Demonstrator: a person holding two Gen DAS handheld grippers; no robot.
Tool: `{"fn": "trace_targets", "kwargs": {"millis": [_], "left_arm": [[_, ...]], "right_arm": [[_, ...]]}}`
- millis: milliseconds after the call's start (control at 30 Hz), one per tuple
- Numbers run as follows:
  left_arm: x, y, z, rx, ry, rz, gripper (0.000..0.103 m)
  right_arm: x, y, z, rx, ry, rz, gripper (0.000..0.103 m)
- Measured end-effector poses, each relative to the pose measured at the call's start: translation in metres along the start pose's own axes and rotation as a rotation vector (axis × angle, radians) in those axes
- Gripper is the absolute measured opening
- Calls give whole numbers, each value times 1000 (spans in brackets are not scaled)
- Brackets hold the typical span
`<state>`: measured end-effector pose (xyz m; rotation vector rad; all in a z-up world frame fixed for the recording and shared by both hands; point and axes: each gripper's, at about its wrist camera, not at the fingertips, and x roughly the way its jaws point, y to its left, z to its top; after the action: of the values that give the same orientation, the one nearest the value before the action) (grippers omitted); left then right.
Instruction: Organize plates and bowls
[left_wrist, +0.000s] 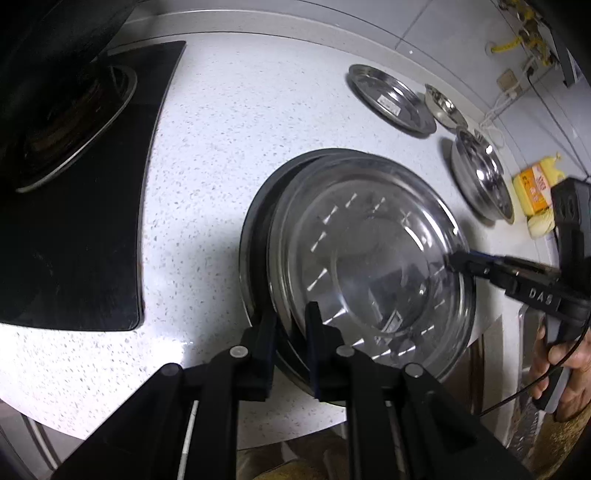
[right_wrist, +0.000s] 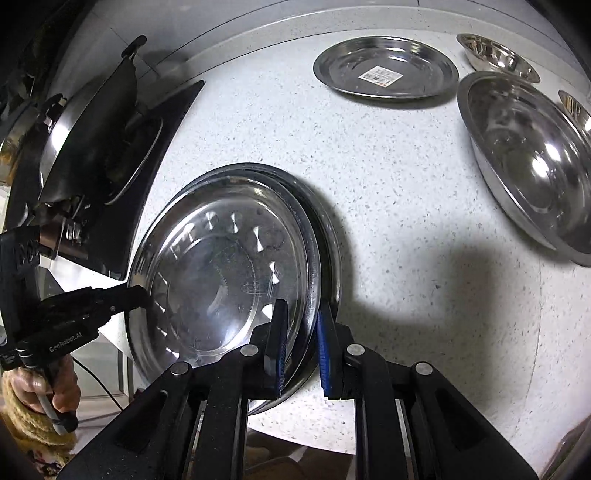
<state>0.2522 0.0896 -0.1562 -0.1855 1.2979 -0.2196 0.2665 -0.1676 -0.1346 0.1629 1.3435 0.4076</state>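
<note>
We've got L gripper (left_wrist: 291, 325) & R gripper (right_wrist: 301, 332) each pinched on opposite rims of the top steel plate (right_wrist: 221, 266), seemingly to keep it level over the plate stack (right_wrist: 327, 236) near the counter (right_wrist: 406, 221) edge.

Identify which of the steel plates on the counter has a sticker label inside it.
The lone plate at the back of the counter, beside the big bowl: a white barcode sticker sits in its middle. The plate both grippers hold shows none.
</note>
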Motion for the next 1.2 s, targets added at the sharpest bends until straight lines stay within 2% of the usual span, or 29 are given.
{"fn": "trace_targets", "kwargs": {"millis": [133, 233, 333, 400, 533, 600, 700, 767, 800, 833, 867, 1000, 1200], "left_arm": [[-6, -6, 0, 58, -31, 69, 16], [-12, -6, 1, 76, -44, 76, 18], [-21, -8, 2, 105, -70, 107, 24], [-27, -10, 4, 115, -84, 116, 24], [-41, -18, 16, 142, -119, 106, 29], [-43, -23, 27, 135, -123, 77, 31], [-41, -34, 48, 97, -114, 13, 39], [-34, -43, 64, 70, -103, -20, 41], [-28, -50, 75, 60, -98, -28, 41], [-23, -55, 83, 53, -94, -35, 42], [-15, -60, 93, 42, -85, -43, 42], [19, -74, 140, -42, -47, -97, 42], [69, -71, 200, -166, -47, -74, 42]], "right_arm": [[-7, -3, 0, -2, -18, -26, 16], [-12, -2, 1, -6, -31, -33, 18], [-17, 0, 4, -15, -43, -45, 24], [-22, 0, 4, -22, -54, -52, 26], [-38, -2, 10, -28, -90, -62, 29], [-48, -5, 15, -30, -117, -71, 31], [-68, -16, 28, -25, -162, -80, 33], [-80, -27, 41, -30, -191, -88, 38], [-86, -35, 50, -29, -202, -87, 44], [-91, -44, 61, -28, -217, -87, 56], [-95, -53, 72, -25, -236, -99, 59], [-92, -89, 123, -7, -228, -82, 59], [-60, -124, 191, -13, -164, -67, 59]]}}
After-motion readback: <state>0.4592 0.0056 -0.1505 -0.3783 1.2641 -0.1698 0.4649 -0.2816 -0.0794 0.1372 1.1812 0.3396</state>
